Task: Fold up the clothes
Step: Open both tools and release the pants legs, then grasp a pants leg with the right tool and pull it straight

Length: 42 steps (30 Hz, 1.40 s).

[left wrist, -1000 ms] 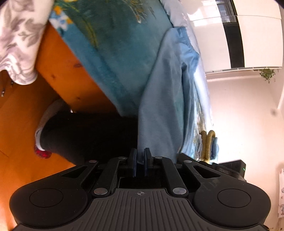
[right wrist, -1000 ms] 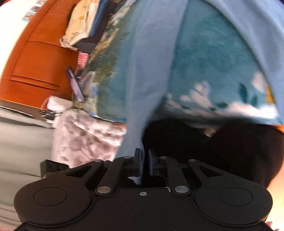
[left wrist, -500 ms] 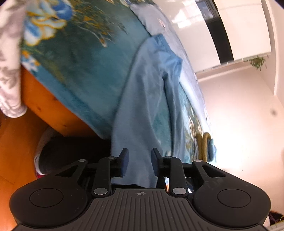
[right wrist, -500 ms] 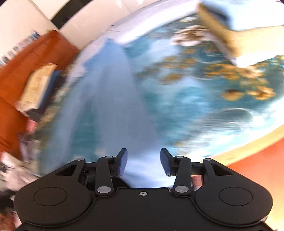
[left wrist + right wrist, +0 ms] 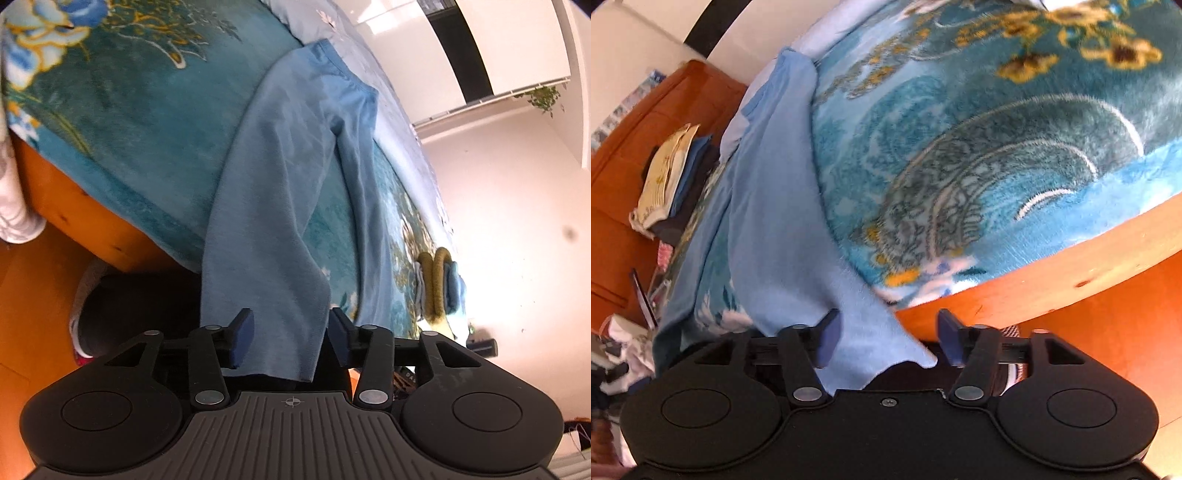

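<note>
Letting go cleanly is the step in hand, as I judge it: both grippers have just been opening, and the light blue soft knit trousers [image 5: 280, 177] lie stretched along the teal floral plush blanket [image 5: 140, 122], the hem ends hanging over the near edge of the orange wooden bed frame [image 5: 1052, 295]. To do it well, each hand should back straight off so no pad drags the cloth and spoils the lay.

The left gripper [image 5: 291, 338] points down toward the bed edge, its jaws parted with one trouser hem hanging loose between them, neither pad pressing it. The right gripper [image 5: 886, 341] is tilted down likewise, jaws released and wider, the other hem draped between them, its corner near the right pad.

Farther off, the waistband reaches toward the pale bedding, and a folded olive and blue pile [image 5: 437, 284] sits at the bed's far side.
</note>
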### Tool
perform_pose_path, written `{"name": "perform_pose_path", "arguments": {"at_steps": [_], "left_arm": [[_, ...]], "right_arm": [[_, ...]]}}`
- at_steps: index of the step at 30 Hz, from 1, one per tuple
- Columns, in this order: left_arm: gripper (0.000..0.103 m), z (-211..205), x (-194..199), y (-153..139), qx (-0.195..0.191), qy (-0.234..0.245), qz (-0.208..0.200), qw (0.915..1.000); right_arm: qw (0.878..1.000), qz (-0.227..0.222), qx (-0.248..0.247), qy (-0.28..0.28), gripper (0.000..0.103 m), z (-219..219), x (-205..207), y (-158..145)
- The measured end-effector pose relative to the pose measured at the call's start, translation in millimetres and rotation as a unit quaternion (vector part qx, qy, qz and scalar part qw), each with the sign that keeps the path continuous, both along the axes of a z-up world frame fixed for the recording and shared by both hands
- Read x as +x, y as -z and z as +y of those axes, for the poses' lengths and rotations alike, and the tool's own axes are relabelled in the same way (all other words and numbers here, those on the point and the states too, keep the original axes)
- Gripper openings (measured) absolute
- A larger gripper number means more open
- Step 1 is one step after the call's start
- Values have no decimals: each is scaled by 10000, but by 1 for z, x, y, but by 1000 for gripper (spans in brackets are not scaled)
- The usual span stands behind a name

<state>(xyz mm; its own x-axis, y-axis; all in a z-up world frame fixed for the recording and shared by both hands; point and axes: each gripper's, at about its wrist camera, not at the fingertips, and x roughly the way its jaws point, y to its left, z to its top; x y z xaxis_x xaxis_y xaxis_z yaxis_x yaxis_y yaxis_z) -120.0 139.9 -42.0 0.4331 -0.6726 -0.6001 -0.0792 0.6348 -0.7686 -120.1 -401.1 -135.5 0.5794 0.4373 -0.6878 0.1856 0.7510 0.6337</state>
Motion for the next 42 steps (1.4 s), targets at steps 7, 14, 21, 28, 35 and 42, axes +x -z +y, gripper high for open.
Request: {"name": "perform_pose_path", "arguments": {"at_steps": [7,14,21,28,35,42], "left_arm": [[47,-2,-1,5,-54,-100,86,9999],[57,-6,2,9,-67,-56,101,9999],[60,-7,4,14,-127,-89,160,9998],[62,-8,11,16,-256,-167,53,9995],[64,3,22,20,-418,-378,37,9984],[67,13,41,19,-543,-506,-52,9972]], "right_arm": [[9967,-179,783,-147,32,-5,1,7],[9926,-317,882,-772,10,3,-5,-15],[9798,-676,1761,-661,8,-2,-4,-40],[9552,-1100,2737,-242,8,-10,30,-76],[9396,-1386,3130,16,8,-4,98,-112],[9422,-1578,2955,13,8,14,199,-141]]}}
